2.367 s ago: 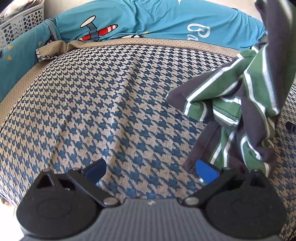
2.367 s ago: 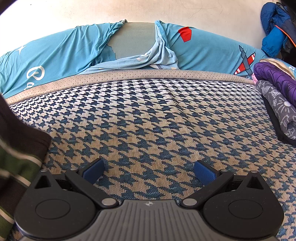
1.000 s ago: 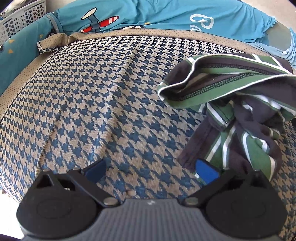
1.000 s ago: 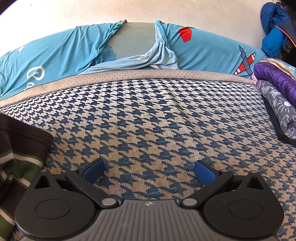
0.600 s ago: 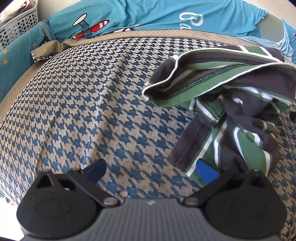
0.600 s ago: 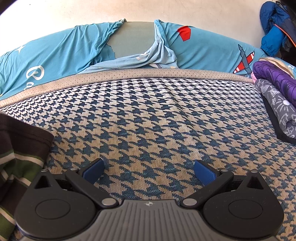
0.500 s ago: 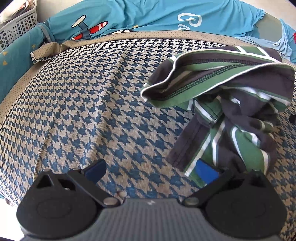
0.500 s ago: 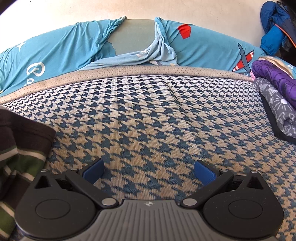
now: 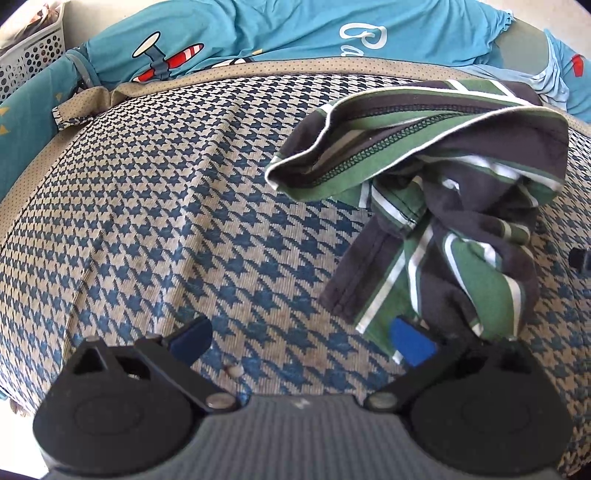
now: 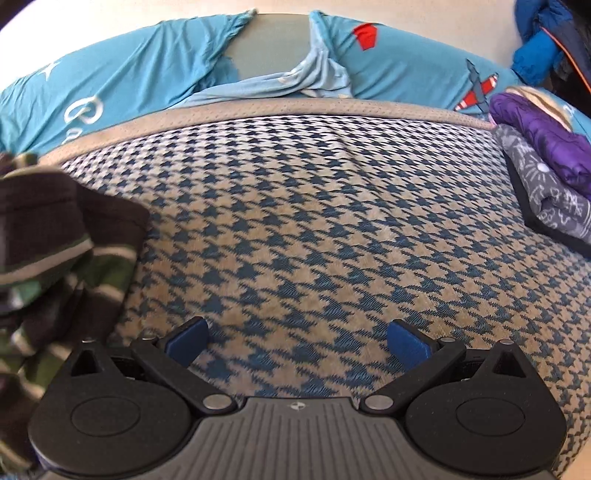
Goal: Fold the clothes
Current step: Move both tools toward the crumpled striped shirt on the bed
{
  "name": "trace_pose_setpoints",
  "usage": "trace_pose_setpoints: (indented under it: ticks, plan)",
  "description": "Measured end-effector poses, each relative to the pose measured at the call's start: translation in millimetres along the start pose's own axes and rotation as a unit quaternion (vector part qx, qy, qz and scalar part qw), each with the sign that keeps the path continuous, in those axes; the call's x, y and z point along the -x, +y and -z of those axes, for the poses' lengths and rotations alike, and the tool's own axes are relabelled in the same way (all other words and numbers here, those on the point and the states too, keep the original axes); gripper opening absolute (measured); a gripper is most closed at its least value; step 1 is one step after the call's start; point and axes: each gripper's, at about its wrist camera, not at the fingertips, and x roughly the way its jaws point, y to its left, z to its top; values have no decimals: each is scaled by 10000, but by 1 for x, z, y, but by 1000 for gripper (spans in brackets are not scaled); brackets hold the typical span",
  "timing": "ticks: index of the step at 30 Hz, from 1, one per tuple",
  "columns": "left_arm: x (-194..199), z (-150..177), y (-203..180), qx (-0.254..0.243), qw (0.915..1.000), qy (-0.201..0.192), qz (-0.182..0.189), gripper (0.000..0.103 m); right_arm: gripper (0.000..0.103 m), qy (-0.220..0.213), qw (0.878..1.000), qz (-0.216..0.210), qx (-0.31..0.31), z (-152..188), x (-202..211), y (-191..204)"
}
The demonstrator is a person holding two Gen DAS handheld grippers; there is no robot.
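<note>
A crumpled green, dark grey and white striped garment (image 9: pixel 436 206) lies in a heap on the blue-and-tan houndstooth surface (image 9: pixel 166 206). My left gripper (image 9: pixel 301 338) is open just in front of it; its right blue pad (image 9: pixel 410 341) sits against the garment's near edge and nothing is between the pads. In the right wrist view the same garment (image 10: pixel 62 240) shows blurred at the left edge. My right gripper (image 10: pixel 297 343) is open over bare houndstooth cloth, to the right of the garment.
Teal airplane-print bedding (image 9: pixel 258 33) runs along the back. A white perforated basket (image 9: pixel 26 59) stands at the far left. Folded purple and grey patterned clothes (image 10: pixel 546 177) are stacked at the right, with a blue jacket (image 10: pixel 539 44) behind them.
The striped garment dropped from hanging in the air to a heap on the surface. The left view shifted right toward it; the right gripper moved slightly left, closer to the garment.
</note>
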Motion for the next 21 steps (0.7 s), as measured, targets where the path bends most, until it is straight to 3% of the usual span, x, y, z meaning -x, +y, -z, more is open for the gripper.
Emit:
trace_pose_setpoints:
  ticks: [5, 13, 21]
  plan:
    - [-1, 1, -1, 44, 10000, 26, 73, 103, 103, 65, 9994, -79, 337, 6, 16, 10]
    - [0, 5, 0, 91, 9998, 49, 197, 103, 103, 198, 9978, -548, 325, 21, 41, 12]
    - [4, 9, 3, 67, 9996, 20, 262, 103, 103, 194, 9929, -777, 884, 40, 63, 26]
